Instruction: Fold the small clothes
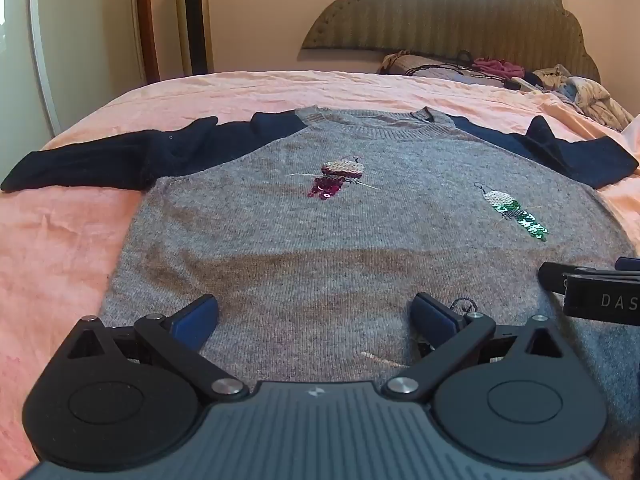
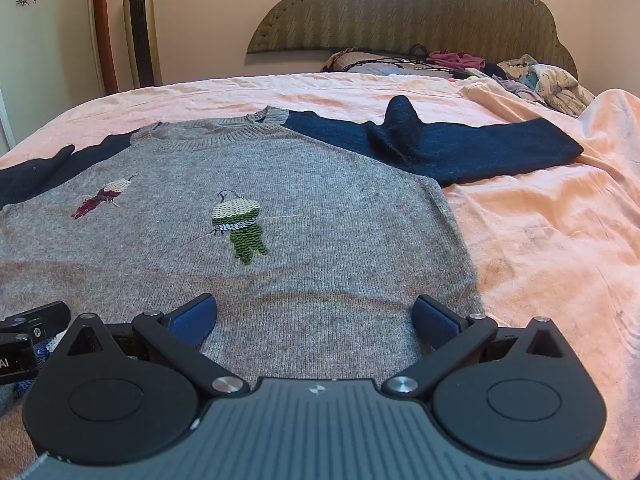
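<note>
Both sets of jaws stand wide apart with nothing between them. The left gripper (image 1: 314, 320) hovers low over the near hem of the sweater (image 1: 320, 232), and the right gripper (image 2: 314, 318) hangs beside it over the hem's right part, close to the side seam. The sweater lies face up and flat on the pink bed cover (image 2: 540, 232), hem toward the near edge of the bed, neck toward the headboard (image 1: 440, 12).

Its navy left sleeve (image 1: 100, 164) and right sleeve (image 2: 460, 148) spread outward, each with a small rumple. The knit looks soft, light and limp, likely to sag and stretch. The sequin patches (image 2: 240, 228) may snag. Hem corners, cuffs or shoulder seams seem the best holds.
</note>
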A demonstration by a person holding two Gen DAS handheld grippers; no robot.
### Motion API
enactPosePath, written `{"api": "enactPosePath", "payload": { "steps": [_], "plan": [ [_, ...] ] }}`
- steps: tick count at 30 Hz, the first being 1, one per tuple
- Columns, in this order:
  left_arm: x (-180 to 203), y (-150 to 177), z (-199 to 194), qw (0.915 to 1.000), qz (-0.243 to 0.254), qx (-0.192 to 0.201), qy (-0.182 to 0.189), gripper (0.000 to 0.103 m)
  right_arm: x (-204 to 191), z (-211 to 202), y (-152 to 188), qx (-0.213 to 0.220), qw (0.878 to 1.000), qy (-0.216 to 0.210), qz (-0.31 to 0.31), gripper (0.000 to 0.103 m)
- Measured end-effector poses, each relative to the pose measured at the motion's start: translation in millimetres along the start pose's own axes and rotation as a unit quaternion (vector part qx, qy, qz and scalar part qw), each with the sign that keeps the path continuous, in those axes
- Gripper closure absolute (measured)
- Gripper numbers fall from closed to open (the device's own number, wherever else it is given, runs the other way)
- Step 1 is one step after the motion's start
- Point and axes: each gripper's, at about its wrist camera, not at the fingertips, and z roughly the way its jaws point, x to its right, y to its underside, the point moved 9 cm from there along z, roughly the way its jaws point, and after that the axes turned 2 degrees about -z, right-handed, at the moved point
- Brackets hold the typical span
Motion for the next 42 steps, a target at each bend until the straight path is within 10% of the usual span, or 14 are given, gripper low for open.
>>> {"api": "enactPosePath", "payload": {
  "steps": [42],
  "plan": [
    [0.8, -0.5, -0.7, 1.0000, -0.005, -0.002, -0.001, 0.000, 0.3, -1.1, 0.6, 0.001, 1.000, 0.000, 0.000, 0.000]
  ]
}}
